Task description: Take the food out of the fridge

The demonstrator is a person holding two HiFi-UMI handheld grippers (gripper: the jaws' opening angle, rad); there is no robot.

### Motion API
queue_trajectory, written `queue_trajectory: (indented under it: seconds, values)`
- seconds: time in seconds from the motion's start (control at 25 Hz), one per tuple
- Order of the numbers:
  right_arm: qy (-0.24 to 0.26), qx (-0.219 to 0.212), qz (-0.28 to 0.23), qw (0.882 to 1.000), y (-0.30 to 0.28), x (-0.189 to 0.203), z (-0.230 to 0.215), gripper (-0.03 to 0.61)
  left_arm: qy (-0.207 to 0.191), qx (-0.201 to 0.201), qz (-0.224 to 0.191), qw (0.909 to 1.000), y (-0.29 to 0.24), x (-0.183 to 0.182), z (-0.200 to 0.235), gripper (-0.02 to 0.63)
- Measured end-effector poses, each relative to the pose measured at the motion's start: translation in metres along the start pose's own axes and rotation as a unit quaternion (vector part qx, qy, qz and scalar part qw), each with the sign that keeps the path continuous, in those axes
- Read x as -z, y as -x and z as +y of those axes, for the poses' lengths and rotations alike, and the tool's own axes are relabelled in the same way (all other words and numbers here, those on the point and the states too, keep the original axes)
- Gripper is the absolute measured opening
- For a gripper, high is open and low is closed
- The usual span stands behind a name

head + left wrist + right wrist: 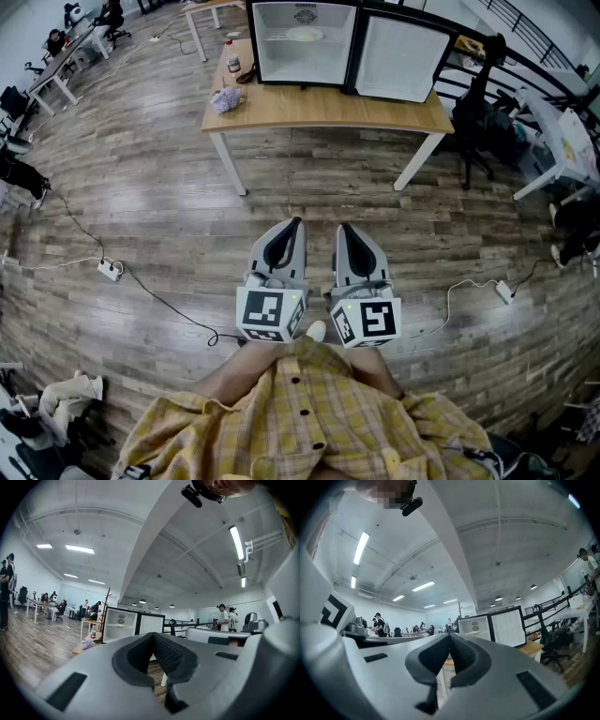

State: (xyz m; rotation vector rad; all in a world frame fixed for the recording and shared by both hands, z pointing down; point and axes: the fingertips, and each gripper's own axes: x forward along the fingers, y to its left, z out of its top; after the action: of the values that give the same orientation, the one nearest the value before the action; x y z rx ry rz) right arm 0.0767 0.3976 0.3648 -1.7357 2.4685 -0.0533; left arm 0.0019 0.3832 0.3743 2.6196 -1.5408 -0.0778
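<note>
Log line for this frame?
fridge: open, on table | food: inside | left gripper: shut, empty | right gripper: shut, empty

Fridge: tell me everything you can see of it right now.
The fridge is a small black-framed box with a white inside, standing upright on the wooden table. Its door is swung open to the right. One shelf holds a pale round item, too small to identify.

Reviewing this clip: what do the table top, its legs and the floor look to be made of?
Table top: light wood or wood-look laminate, matte, with faint grain. Table legs: white and smooth, probably painted metal. Floor: grey-brown planks with visible seams, wood or laminate, slight sheen.
</note>
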Motion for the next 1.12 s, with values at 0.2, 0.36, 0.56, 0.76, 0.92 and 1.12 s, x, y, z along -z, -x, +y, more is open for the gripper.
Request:
queue_trajectory:
  seconds: [0.2,0.36,0.56,0.76,0.92,1.12]
  values:
    - [0.010,-0.005,-0.003,1.000,0.006,-0.004,-0.004,0.006,0.001,0.000,-0.002,1.0000,-0.001,-0.001,-0.012,0.008]
    - [0.004,-0.018,-0.003,1.000,0.012,-0.005,-0.009,0.008,-0.003,-0.006,-0.005,1.0000,-0.003,-0.003,-0.019,0.008]
    - [-0.002,-0.028,-0.011,1.000,0.014,-0.007,-0.019,0.008,-0.026,-0.012,-0.010,0.9995,-0.006,-0.004,-0.027,0.008]
    - [0.001,-0.031,0.001,1.000,0.009,0.002,-0.021,0.008,-0.031,-0.006,-0.007,0.9995,-0.010,0.003,-0.027,0.008]
    - [0.007,-0.033,0.017,0.999,-0.007,0.013,-0.026,0.006,-0.033,-0.006,-0.003,0.9994,-0.025,0.010,-0.019,0.008]
    - [0.013,-0.027,0.030,0.999,-0.043,0.027,-0.042,0.008,-0.038,-0.006,0.002,0.9992,-0.061,0.018,0.005,0.008]
